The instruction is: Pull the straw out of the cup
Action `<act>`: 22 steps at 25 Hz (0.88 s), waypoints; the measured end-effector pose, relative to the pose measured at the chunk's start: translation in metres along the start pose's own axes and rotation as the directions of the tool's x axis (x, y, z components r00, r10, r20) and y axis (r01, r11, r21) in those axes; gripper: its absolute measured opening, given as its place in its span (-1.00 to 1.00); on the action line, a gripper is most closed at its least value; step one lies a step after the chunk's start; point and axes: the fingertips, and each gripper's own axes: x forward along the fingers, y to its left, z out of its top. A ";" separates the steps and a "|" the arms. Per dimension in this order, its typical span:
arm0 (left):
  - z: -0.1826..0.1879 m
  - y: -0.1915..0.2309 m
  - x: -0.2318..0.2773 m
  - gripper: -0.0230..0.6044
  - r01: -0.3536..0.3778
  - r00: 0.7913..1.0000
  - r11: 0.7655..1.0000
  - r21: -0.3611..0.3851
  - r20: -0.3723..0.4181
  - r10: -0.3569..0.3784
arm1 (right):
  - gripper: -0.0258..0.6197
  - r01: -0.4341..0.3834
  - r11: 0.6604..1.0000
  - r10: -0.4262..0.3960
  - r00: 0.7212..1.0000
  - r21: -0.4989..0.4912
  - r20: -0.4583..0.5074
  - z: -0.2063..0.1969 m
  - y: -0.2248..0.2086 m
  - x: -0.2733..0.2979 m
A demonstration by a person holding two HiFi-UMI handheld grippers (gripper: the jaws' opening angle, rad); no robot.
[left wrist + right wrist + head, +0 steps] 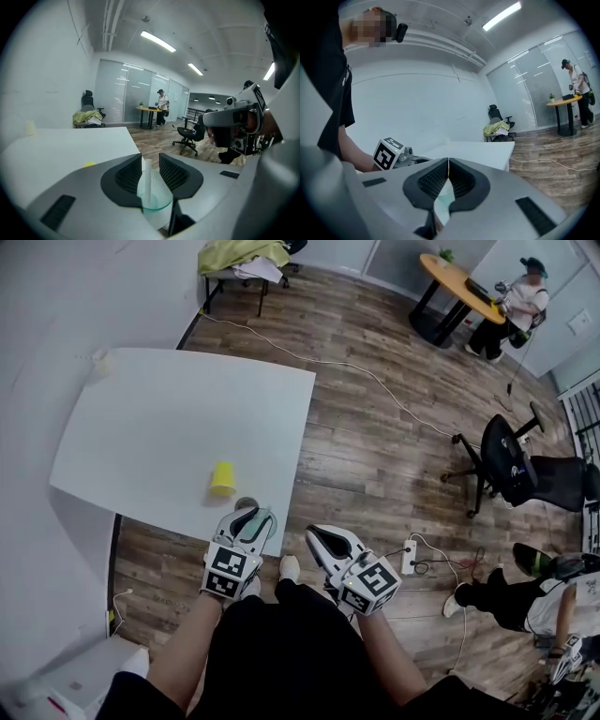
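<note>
A small yellow cup (pixel 223 478) stands on the white table (pixel 169 418) near its front edge, with no straw showing in it. My left gripper (pixel 260 515) hovers at that edge, just behind a small grey round thing (pixel 246 504). In the left gripper view a white straw (pixel 147 183) stands upright between the jaws of this gripper (pixel 150 157). It rests against the left jaw, a gap shows on its right, and its foot is in a clear greenish round rim (pixel 157 204). My right gripper (pixel 314 535) (pixel 448 160) is off the table, shut and empty.
Wooden floor lies right of the table, with a white cable, a power strip (pixel 409 557) and a black office chair (pixel 506 460). A person sits at a round orange table (pixel 459 282) far back. Another person (pixel 525 601) is low at the right. A white wall runs along the left.
</note>
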 end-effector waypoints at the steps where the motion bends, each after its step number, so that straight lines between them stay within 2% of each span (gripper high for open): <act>1: -0.001 -0.001 0.004 -0.57 0.002 1.000 1.000 0.011 -0.018 -0.002 | -0.85 0.002 1.000 -0.002 1.000 0.002 -0.001 -0.001 -0.003 -0.001; 7: -0.010 -0.003 0.021 -0.56 -0.005 0.993 0.997 0.071 -0.114 0.013 | -0.85 0.013 1.000 -0.013 1.000 0.015 -0.004 -0.004 -0.016 -0.004; 17: -0.014 0.000 0.034 -0.56 -0.036 0.982 0.995 0.089 -0.184 0.052 | -0.85 0.022 0.999 -0.022 1.000 0.037 -0.008 -0.009 -0.031 -0.011; 19: -0.014 0.001 0.035 -0.58 -0.040 0.980 0.995 0.089 -0.192 0.056 | -0.85 0.024 0.999 -0.024 1.000 0.041 -0.007 -0.008 -0.035 -0.012; 22: -0.015 0.003 0.037 -0.73 -0.051 0.979 0.996 0.079 -0.195 0.066 | -0.85 0.029 0.999 -0.029 1.000 0.046 -0.008 -0.009 -0.040 -0.013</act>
